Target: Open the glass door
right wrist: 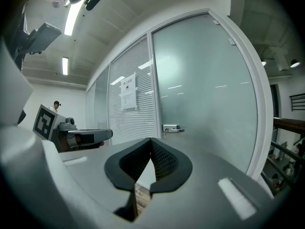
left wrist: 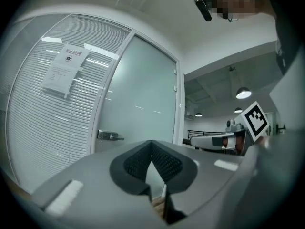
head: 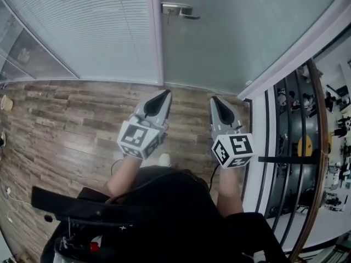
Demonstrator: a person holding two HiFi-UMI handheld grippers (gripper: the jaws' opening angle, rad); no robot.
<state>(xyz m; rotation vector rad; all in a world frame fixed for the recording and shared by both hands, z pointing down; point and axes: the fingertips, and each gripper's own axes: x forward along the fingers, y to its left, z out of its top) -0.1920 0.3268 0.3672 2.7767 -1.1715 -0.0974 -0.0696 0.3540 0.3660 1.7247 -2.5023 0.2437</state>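
Observation:
A frosted glass door (head: 230, 32) stands closed ahead, with a metal lever handle (head: 180, 10) at its left edge. The handle also shows in the left gripper view (left wrist: 109, 136) and in the right gripper view (right wrist: 172, 128). My left gripper (head: 164, 93) and right gripper (head: 214, 98) are held side by side above the wood floor, both pointing at the door and well short of it. Both have their jaws shut with nothing between them. From the left gripper view the right gripper (left wrist: 190, 141) appears at the right.
Left of the door is a glass wall with blinds (head: 93, 32) and a paper notice (left wrist: 64, 70). A white wall edge (head: 290, 53) and a black railing (head: 307, 163) run along the right. Wood floor (head: 66, 125) lies between me and the door.

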